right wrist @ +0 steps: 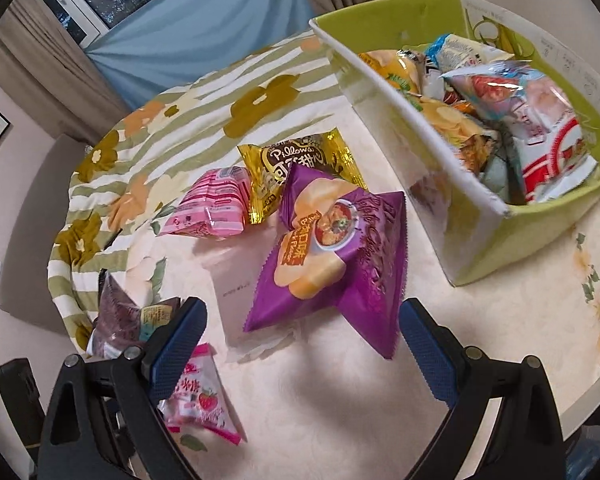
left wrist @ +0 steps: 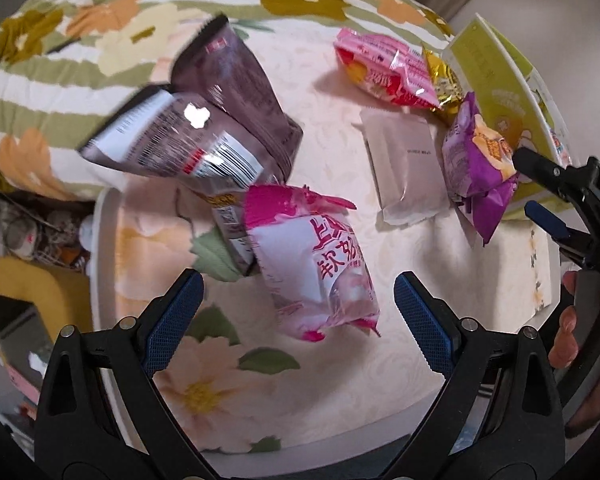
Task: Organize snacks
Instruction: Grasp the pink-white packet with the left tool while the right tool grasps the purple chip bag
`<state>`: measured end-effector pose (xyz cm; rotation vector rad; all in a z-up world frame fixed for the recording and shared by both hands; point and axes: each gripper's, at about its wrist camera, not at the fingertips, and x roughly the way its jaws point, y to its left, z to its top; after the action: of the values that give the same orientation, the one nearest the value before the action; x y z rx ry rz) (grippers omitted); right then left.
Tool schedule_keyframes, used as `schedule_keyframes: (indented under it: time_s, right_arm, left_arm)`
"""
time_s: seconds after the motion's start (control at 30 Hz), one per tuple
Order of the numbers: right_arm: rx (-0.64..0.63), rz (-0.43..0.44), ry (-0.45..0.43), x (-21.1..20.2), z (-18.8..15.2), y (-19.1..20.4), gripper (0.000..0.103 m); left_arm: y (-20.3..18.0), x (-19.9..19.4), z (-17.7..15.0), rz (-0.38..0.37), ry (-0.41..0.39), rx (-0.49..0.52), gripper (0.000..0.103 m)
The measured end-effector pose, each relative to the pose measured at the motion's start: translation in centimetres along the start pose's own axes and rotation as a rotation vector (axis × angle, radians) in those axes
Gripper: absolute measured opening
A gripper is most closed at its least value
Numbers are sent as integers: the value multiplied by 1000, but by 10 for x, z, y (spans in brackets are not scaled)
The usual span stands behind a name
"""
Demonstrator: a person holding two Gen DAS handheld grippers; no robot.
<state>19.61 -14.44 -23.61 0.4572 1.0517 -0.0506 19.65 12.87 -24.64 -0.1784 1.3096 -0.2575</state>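
My left gripper [left wrist: 298,316] is open, its jaws on either side of a pink-and-white snack packet [left wrist: 314,264] lying on the table. Dark purple bags [left wrist: 204,128] lie beyond it. My right gripper [right wrist: 302,344] is open above the table, just in front of a purple chip bag [right wrist: 324,252]; it also shows at the right edge of the left wrist view [left wrist: 534,184]. The purple bag [left wrist: 476,164] leans by the green snack box [right wrist: 532,216], which holds several packets. A gold packet [right wrist: 300,168], a pink packet [right wrist: 216,208] and a pale flat sachet [left wrist: 408,168] lie nearby.
The round table [right wrist: 380,400] has a cream floral cover, with a green striped flowered cloth [right wrist: 172,120] over its far side. A strawberry packet [right wrist: 200,404] lies near the right gripper's left finger. A yellow seat [left wrist: 28,292] is beyond the table edge.
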Motion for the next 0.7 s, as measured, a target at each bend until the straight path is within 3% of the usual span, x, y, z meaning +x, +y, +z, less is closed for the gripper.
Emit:
schedule_keyframes:
  time_s: [0.2, 0.4, 0.53, 0.7]
  right_arm:
    - [26, -18, 2, 14, 5, -2, 96]
    - [30, -20, 5, 22, 12, -6, 96]
    - [30, -48, 6, 31, 16, -8, 96]
    - [43, -56, 16, 43, 19, -13, 96]
  left_arm:
    - [-8, 21, 3, 11, 30, -11, 95]
    - [-14, 36, 4, 52, 57, -30, 87]
    - [-18, 49, 5, 80, 84, -34, 70]
    - [-25, 53, 3, 103, 78, -27, 60]
